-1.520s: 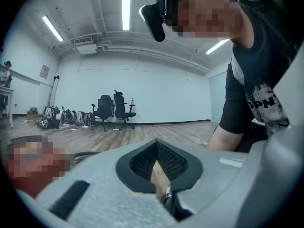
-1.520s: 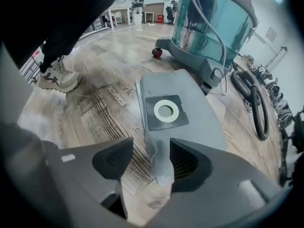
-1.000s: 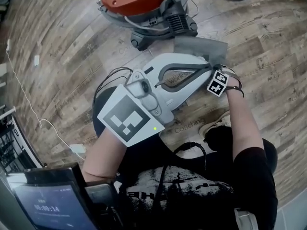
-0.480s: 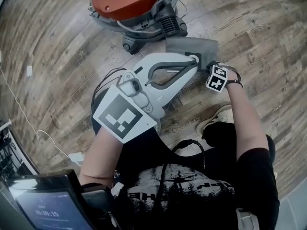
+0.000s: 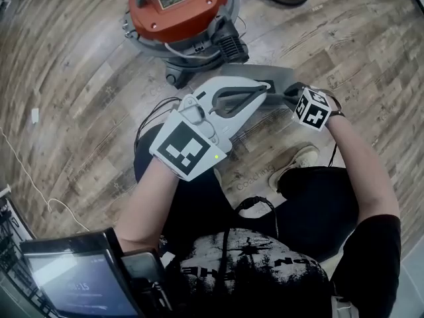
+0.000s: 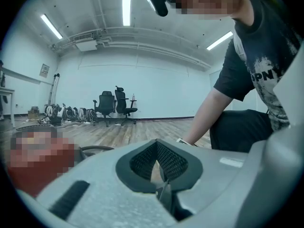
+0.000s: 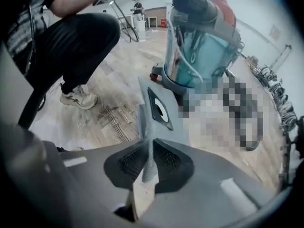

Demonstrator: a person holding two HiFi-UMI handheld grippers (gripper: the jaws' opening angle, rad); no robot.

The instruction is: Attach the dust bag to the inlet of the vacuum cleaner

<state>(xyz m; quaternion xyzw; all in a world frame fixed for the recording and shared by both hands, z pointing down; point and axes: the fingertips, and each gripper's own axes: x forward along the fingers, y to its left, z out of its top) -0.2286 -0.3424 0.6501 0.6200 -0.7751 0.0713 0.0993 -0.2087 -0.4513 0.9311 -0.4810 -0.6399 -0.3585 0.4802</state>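
The vacuum cleaner has an orange-red top over a dark grey and black base, and its drum looks silvery teal in the right gripper view. The dust bag is plain mid-grey with a black collar around a pale hole. The left gripper and right gripper are light grey with black dotted pads, and their marker cubes carry black-and-white squares. The floor is grey-brown wood grain. The person's shirt is black with white print.
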